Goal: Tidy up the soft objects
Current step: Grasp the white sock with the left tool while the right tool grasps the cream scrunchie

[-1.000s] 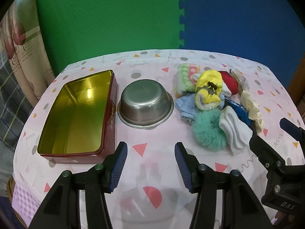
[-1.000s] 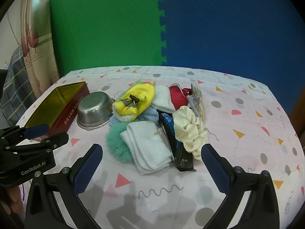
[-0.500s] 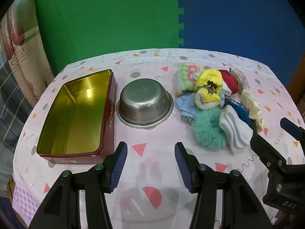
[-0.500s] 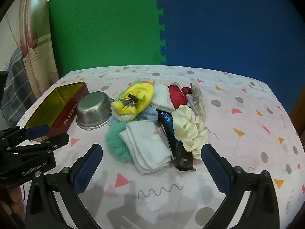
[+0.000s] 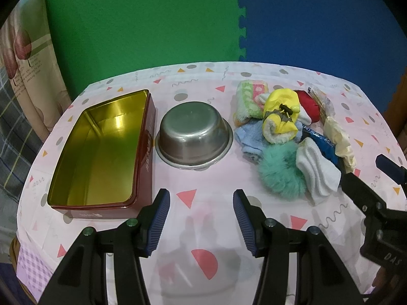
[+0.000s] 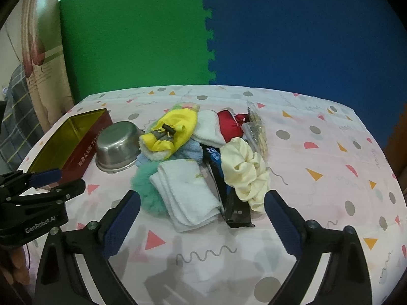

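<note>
Both grippers hover spread and empty; almost nothing has changed.

The left gripper (image 5: 201, 218) has edged slightly nearer the bowl (image 5: 194, 133); the right gripper (image 6: 202, 222) faces the soft pile's white towel (image 6: 185, 193), unmoved on the counter (image 6: 318, 167).

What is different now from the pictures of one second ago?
Almost nothing changed. The right tongs crept slightly nearer the white towel; nothing was grasped or released. Both left tongs and right tongs remain open and empty; the tin, bowl and soft pile did not move.
</note>
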The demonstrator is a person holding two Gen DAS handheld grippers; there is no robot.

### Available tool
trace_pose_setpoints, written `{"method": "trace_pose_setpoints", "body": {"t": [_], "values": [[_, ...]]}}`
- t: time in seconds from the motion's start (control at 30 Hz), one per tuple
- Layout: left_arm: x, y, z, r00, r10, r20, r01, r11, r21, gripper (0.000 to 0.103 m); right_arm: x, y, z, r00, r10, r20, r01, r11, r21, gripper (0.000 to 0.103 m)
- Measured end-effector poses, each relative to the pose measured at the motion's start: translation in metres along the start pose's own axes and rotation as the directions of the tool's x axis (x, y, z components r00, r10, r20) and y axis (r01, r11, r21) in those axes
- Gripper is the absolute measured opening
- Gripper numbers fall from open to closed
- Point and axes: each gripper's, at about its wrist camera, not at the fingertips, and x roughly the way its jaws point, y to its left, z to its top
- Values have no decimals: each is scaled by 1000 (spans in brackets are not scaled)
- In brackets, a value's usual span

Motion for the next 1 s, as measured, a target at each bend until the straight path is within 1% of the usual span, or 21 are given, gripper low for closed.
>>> {"method": "trace_pose_setpoints", "body": {"t": [0.1,0.17,0.33,0.4,0.5,0.8,0.9,0.97,1.0], "values": [[3,1,0,1000,-1,-4,1,1000,1,53,2,-6,0,1000,-6,-9,6,1000,9,91],[5,2,0,1000,-3,-10,3,1000,3,53,4,-9,0,1000,-15,-14,15,1000,13,79],[10,4,-1,1000,-12,-17,12,1000,6,53,14,-26,-1,998,-47,-43,49,998,38,69],[13,4,1,1000,-20,-18,20,1000,12,53,18,-33,-1,997,-59,-49,61,997,51,68],[15,3,1,999,-31,-17,32,999,24,53,24,-37,0,996,-76,-52,78,996,42,66],[25,-5,7,998,-60,-26,61,997,51,53,59,-39,10,993,-75,-86,77,997,12,64],[27,-10,10,997,-67,-24,69,995,67,53,67,-40,14,993,-72,-90,73,997,7,59],[28,-13,13,997,-75,-23,76,994,74,53,70,-41,16,994,-63,-90,64,998,10,51],[28,-15,15,997,-80,-23,82,994,77,53,72,-41,16,994,-56,-92,57,998,11,49]]}}
